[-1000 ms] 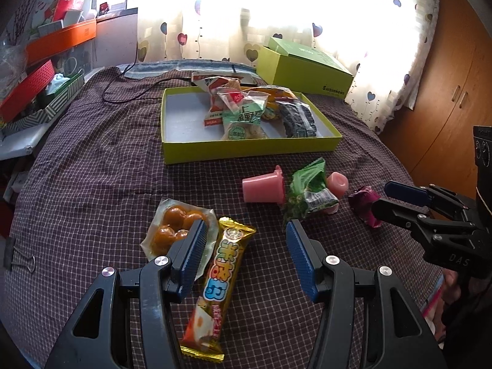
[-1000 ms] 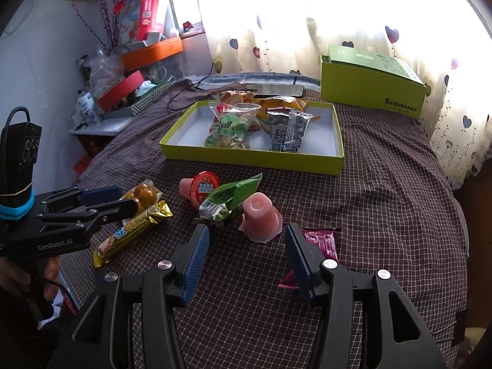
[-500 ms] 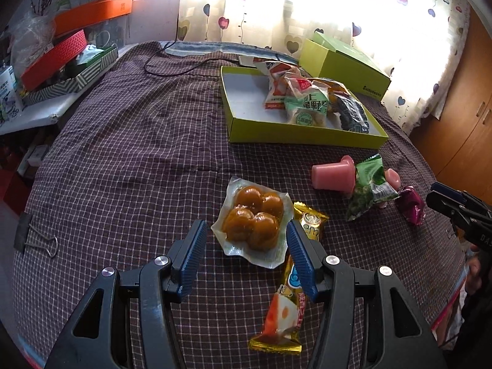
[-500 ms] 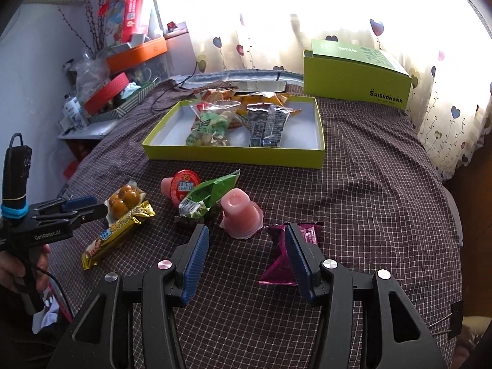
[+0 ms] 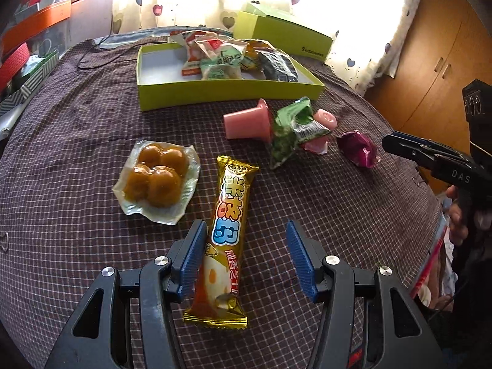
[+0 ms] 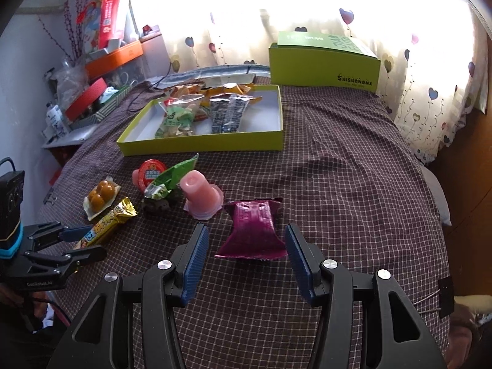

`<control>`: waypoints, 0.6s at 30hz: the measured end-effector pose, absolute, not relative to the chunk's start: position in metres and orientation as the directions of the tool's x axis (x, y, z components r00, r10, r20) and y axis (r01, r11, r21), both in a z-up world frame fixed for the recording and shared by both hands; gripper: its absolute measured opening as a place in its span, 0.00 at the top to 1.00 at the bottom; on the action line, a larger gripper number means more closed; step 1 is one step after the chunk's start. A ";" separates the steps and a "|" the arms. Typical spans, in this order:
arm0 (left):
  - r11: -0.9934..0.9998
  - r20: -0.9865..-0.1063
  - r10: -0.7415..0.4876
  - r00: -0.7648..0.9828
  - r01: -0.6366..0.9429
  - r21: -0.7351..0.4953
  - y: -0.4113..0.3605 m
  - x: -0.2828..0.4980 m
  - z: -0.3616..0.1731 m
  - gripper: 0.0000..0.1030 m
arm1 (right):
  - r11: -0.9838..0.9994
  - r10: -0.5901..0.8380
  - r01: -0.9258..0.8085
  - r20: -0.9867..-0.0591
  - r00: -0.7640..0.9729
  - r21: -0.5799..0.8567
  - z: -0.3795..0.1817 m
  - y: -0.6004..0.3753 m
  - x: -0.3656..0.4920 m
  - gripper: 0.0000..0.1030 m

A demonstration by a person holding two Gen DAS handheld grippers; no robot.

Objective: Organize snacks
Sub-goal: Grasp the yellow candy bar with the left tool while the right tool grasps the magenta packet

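My left gripper (image 5: 247,256) is open low over the checked cloth. A gold snack bar (image 5: 229,230) lies lengthwise between its fingers, close to the left pad and well apart from the right one. My right gripper (image 6: 246,258) is also open, with a purple packet (image 6: 253,233) lying flat between its fingertips, untouched. A sealed pack of orange balls (image 5: 158,178), two pink jelly cups (image 5: 246,123) (image 6: 198,190) and a green packet (image 5: 292,132) lie loose on the cloth. Behind them, the yellow-green tray (image 5: 215,92) holds several packets.
A closed green box (image 6: 323,61) stands at the back by the curtain. Cluttered shelves with red and orange boxes (image 6: 113,58) line the left side. A wooden cupboard (image 5: 430,61) is at the right. A black cable (image 5: 95,61) trails near the tray.
The left gripper swung over the orange-ball pack, then came back lower around the gold bar. The right gripper shifted right from the pink jelly cup to the purple packet.
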State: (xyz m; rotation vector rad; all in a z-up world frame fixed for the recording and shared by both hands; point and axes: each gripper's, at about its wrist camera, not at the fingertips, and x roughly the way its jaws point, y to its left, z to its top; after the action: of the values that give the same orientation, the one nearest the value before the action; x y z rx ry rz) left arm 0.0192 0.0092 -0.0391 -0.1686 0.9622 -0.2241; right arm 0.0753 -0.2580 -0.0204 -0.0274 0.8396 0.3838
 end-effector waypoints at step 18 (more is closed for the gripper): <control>0.987 -0.808 -0.160 0.567 0.111 -0.118 -0.016 0.043 -0.044 0.74 | 0.926 0.300 -0.361 -0.801 0.519 0.112 -0.055 -0.240 0.116 0.51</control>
State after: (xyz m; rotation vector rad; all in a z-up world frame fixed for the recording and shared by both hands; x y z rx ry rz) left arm 0.0434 -0.0163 -0.0445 -0.0561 0.9549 -0.1593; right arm 0.1157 -0.2405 -0.0547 -0.0711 0.9458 0.3968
